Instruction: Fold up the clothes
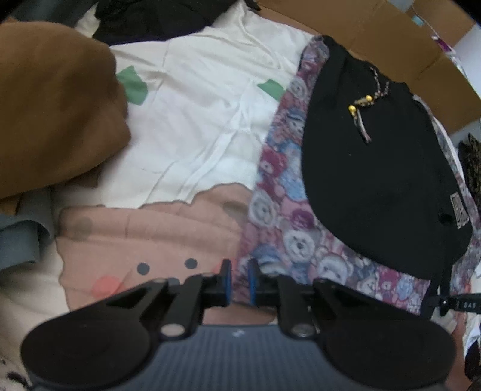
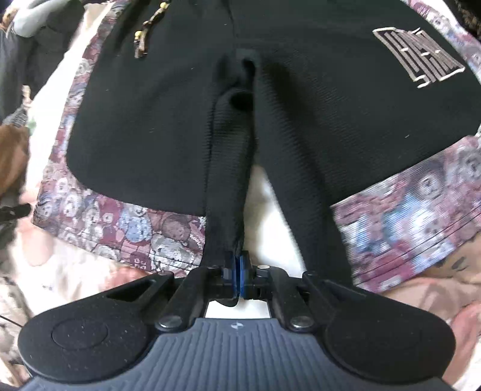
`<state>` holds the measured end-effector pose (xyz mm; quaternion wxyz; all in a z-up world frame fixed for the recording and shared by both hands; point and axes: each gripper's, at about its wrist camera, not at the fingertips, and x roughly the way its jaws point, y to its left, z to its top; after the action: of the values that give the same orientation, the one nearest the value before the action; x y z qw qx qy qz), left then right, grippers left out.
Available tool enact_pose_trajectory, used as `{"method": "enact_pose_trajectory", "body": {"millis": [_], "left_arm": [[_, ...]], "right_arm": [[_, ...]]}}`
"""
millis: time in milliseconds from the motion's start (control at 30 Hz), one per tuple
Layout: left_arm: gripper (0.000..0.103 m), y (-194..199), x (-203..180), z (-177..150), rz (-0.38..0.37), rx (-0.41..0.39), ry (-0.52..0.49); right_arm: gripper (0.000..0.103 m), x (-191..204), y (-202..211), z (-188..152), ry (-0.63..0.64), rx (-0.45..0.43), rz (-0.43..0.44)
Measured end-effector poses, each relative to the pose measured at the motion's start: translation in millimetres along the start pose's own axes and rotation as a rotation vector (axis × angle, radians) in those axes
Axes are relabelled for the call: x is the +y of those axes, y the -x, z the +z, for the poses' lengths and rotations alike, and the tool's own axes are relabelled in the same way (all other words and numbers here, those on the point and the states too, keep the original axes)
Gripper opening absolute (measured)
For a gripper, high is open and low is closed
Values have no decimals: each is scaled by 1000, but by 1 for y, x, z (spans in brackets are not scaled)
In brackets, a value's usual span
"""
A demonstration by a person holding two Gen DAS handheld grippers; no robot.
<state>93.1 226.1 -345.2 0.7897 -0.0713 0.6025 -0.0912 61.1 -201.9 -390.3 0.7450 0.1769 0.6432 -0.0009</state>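
Black shorts (image 1: 375, 168) with a beaded drawstring (image 1: 365, 105) and an embroidered logo (image 2: 418, 54) lie on teddy-bear patterned cloth (image 1: 288, 228). I cannot tell whether the two are one garment. My right gripper (image 2: 237, 270) is shut on a fold of the black fabric (image 2: 231, 168) at the middle of the shorts, and the fold runs taut toward the camera. My left gripper (image 1: 240, 281) stands at the near left edge of the bear cloth. Its blue pads (image 1: 228, 279) are a narrow gap apart, and only cloth further off shows between them.
A white sheet with green patches (image 1: 192, 120) and a pink cartoon print (image 1: 150, 240) covers the surface. A brown garment (image 1: 54, 105) is heaped at the left, dark clothes (image 1: 150, 18) at the back. Cardboard boxes (image 1: 390, 36) stand behind. A strap (image 1: 460, 303) lies at the right.
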Motion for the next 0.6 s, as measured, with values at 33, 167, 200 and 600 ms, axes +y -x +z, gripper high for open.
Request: {"method": "enact_pose_trajectory", "body": {"millis": [33, 167, 200, 600], "left_arm": [[13, -2, 1, 0, -4, 5, 3], [16, -15, 4, -4, -2, 20, -2], [16, -17, 5, -5, -14, 21, 8], [19, -33, -1, -9, -54, 17, -26]], "right_arm": [[0, 1, 0, 1, 4, -1, -13], [0, 3, -1, 5, 20, -4, -63], [0, 4, -2, 5, 23, -4, -69], [0, 2, -9, 12, 37, 6, -82]]}}
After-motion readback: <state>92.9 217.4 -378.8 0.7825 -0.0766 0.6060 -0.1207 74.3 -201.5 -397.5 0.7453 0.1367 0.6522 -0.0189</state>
